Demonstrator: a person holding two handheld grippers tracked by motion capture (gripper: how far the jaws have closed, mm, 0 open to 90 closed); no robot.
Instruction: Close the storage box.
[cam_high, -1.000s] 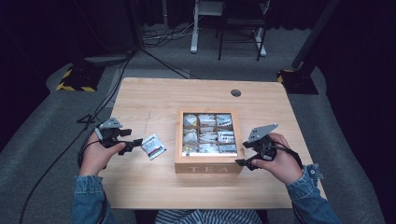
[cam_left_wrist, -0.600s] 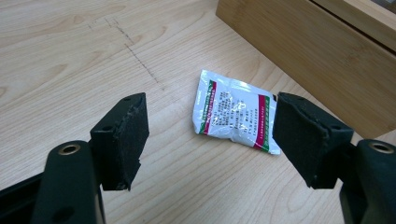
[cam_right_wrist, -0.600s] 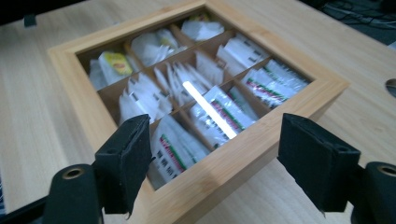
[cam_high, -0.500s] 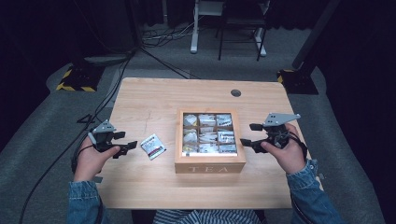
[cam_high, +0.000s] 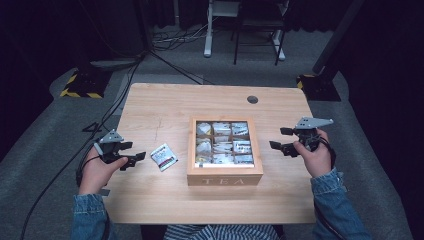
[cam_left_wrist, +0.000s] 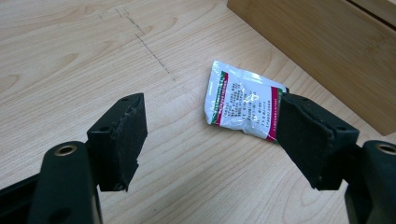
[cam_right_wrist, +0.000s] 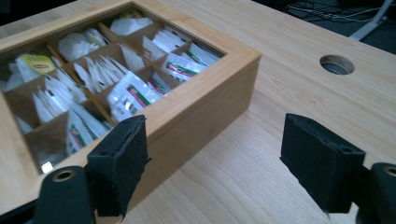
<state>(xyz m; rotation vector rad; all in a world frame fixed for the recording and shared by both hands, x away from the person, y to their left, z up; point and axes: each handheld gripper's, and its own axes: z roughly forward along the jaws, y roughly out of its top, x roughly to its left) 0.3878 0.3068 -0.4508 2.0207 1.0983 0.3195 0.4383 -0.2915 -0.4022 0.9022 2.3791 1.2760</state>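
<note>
Roughly at the middle of the wooden table (cam_high: 165, 105) stood a wooden tea box (cam_high: 225, 176) with a clear lid, its compartments packed with tea bags; the word TEA was on its near wall. Just left of the box lay a single tea sachet (cam_high: 163, 156), white with a red and green edge, flat on the tabletop and apart from the box.

At the near left, the left gripper (cam_high: 131, 153) was held low beside the sachet, its jaws spread wide and empty. From the left gripper view the sachet (cam_left_wrist: 243, 100) lay just beyond the jaws, near the right-hand one; whether that jaw touched it was hard to tell.

To the right of the box, the right gripper (cam_high: 281, 138) pointed left toward the box, well clear of it. Its jaws had just been opening and stood wide, with nothing between them. In the right gripper view the box (cam_right_wrist: 205, 100) sat ahead of the jaws, beside a round hole (cam_right_wrist: 336, 64) in the table.
</note>
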